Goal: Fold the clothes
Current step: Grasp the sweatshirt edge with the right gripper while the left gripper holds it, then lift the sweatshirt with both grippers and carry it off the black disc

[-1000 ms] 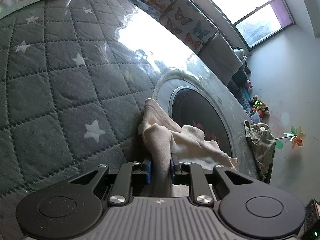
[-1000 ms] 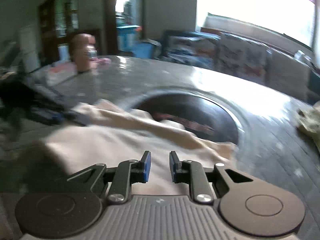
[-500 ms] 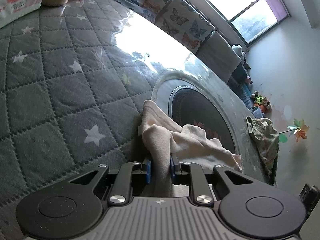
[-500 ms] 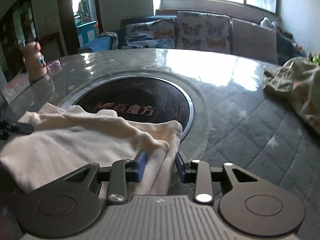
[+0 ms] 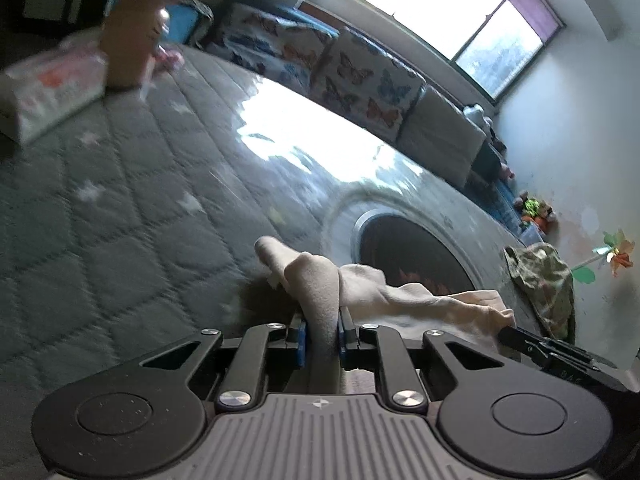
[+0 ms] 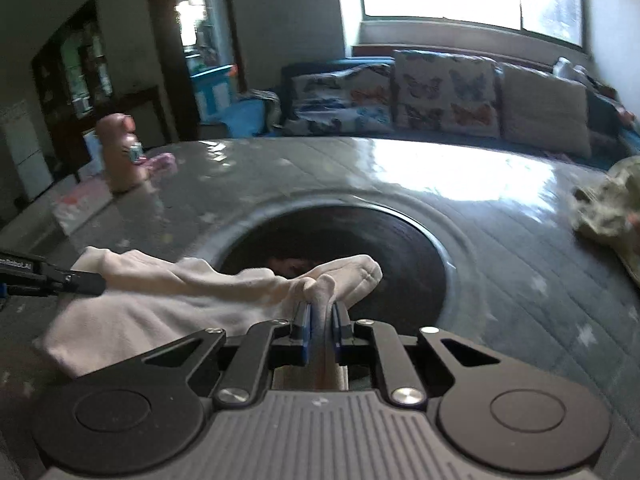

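both grippers clamp one cream garment (image 6: 168,300) over the quilted table (image 5: 120,240): left gripper (image 5: 322,330) and right gripper (image 6: 320,322) pinch opposite ends, the cloth's long axis strung between them.

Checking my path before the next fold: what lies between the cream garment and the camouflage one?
In the right wrist view, only the dark round inset and bare quilted cover separate the cream garment from the camouflage garment.

Daylight pours in from the window (image 5: 436,4), blown out white in both views. Strong glare lies across the glossy worktop (image 5: 304,136). Both pictures show motion blur, worst at the left edges. Fisheye bending curves the room; corners fall dark.
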A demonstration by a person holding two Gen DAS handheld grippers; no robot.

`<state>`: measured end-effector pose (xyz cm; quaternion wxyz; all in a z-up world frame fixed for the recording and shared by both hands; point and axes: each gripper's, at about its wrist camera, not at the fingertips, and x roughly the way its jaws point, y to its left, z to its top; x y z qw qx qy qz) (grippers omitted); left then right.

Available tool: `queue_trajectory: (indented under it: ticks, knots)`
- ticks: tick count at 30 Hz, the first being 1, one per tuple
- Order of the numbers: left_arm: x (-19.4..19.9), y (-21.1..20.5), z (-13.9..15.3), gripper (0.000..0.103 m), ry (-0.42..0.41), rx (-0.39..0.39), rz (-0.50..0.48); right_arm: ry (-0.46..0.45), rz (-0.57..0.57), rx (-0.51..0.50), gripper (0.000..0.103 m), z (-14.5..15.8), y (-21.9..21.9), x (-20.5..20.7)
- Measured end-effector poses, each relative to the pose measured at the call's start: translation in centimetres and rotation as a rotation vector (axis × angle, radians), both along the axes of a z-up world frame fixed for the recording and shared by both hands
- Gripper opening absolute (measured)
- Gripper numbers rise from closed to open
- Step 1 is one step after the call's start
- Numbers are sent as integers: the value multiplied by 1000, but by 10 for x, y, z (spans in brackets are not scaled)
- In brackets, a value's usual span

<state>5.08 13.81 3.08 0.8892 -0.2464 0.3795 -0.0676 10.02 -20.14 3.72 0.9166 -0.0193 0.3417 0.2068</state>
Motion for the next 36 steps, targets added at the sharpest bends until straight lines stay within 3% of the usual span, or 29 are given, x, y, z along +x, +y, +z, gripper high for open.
queue_trajectory:
  ticks: [10, 20, 28, 36]
  knots:
    - [-29, 78, 22, 16, -39, 62, 170, -35, 158, 21, 9, 20, 91, 17]
    - [-33, 134, 25, 16, -31, 118, 310, -42, 241, 50, 9, 21, 164, 44]
    - [-22, 148, -2, 18, 40, 126, 339, 19, 234, 11, 11, -6, 183, 69]
    - [-26, 153, -1, 40, 37, 196, 381, 27, 227, -28, 14, -9, 162, 64]
